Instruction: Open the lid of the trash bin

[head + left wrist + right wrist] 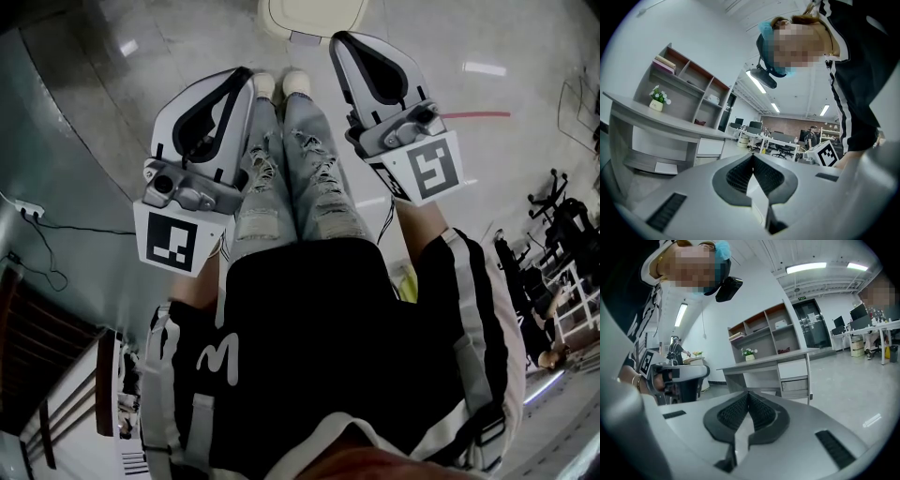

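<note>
The trash bin point(314, 16) shows only as a cream-white lid at the top edge of the head view, on the floor just beyond the person's shoes. My left gripper point(246, 79) hangs beside the left leg, and my right gripper point(342, 41) beside the right leg, nearer the bin. Neither touches the bin. In the left gripper view the left gripper point(753, 156) has its ribbed black pads pressed together with nothing between them. The right gripper point(748, 394) is likewise shut and empty. The bin does not appear in either gripper view.
A grey desk with shelves point(670, 123) and a small potted plant point(658, 97) stand to one side. Office desks and chairs point(778, 143) fill the far room. A wall socket with a cable point(30, 215) is at the left, and chairs point(561, 217) at the right.
</note>
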`<state>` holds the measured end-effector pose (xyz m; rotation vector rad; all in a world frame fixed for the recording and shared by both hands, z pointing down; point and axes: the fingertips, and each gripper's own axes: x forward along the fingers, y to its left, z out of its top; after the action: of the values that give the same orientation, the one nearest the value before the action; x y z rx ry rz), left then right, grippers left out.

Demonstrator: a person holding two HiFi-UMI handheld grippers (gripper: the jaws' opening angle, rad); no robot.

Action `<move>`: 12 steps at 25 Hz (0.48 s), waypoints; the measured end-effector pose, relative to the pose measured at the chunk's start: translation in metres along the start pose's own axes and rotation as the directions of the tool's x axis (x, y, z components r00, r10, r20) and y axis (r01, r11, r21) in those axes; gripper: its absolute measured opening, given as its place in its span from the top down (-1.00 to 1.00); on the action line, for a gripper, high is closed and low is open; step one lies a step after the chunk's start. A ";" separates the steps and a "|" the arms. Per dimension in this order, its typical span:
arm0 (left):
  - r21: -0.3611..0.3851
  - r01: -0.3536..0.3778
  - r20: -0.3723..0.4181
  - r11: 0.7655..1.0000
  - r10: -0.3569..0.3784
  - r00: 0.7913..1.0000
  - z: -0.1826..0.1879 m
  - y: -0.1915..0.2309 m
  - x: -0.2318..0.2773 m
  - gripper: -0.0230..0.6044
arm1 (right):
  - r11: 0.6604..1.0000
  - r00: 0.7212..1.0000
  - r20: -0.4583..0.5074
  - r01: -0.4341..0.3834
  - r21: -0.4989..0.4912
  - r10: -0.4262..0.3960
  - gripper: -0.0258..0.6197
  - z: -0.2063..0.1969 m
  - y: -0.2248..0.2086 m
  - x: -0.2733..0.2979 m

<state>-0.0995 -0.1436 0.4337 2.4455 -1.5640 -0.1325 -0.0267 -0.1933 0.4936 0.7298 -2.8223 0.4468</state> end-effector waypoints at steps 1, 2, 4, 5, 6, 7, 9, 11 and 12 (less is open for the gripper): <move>-0.001 0.000 0.003 1.000 0.000 1.000 0.000 0.000 0.000 0.92 | 1.000 1.000 -0.002 0.002 -0.003 -0.002 0.89 -0.003 0.000 0.001; -0.003 0.000 0.005 1.000 0.000 1.000 -0.001 0.000 0.000 0.92 | 1.000 1.000 -0.007 0.004 -0.006 -0.004 0.89 -0.006 0.000 0.002; -0.009 -0.001 0.006 1.000 0.001 1.000 -0.003 0.000 -0.001 0.92 | 1.000 1.000 -0.018 0.007 -0.012 -0.007 0.89 -0.014 -0.001 0.004; -0.012 -0.002 0.006 1.000 0.002 1.000 -0.005 0.001 -0.001 0.92 | 1.000 1.000 -0.024 0.008 -0.013 -0.008 0.89 -0.018 -0.001 0.005; -0.015 -0.002 0.005 1.000 0.002 1.000 -0.006 0.001 -0.002 0.92 | 1.000 1.000 -0.029 0.009 -0.013 -0.009 0.89 -0.023 -0.002 0.006; -0.017 -0.003 0.005 1.000 0.003 1.000 -0.008 0.002 -0.002 0.92 | 1.000 0.999 -0.034 0.011 -0.011 -0.011 0.89 -0.027 -0.002 0.008; -0.023 -0.004 0.003 1.000 0.004 1.000 -0.010 0.004 -0.004 0.92 | 1.000 0.999 -0.046 0.015 -0.010 -0.015 0.89 -0.037 -0.003 0.011; -0.029 -0.008 0.001 1.000 0.008 1.000 -0.014 0.006 -0.005 0.92 | 1.000 0.998 -0.061 0.018 -0.011 -0.018 0.89 -0.046 -0.004 0.013; -0.032 -0.010 0.001 0.999 0.010 1.000 -0.015 0.006 -0.006 0.92 | 1.000 0.997 -0.068 0.019 -0.010 -0.019 0.89 -0.051 -0.004 0.014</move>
<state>-0.1044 -0.1383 0.4497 2.4130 -1.5623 -0.1557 -0.0314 -0.1858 0.5463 0.7249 -2.7496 0.4460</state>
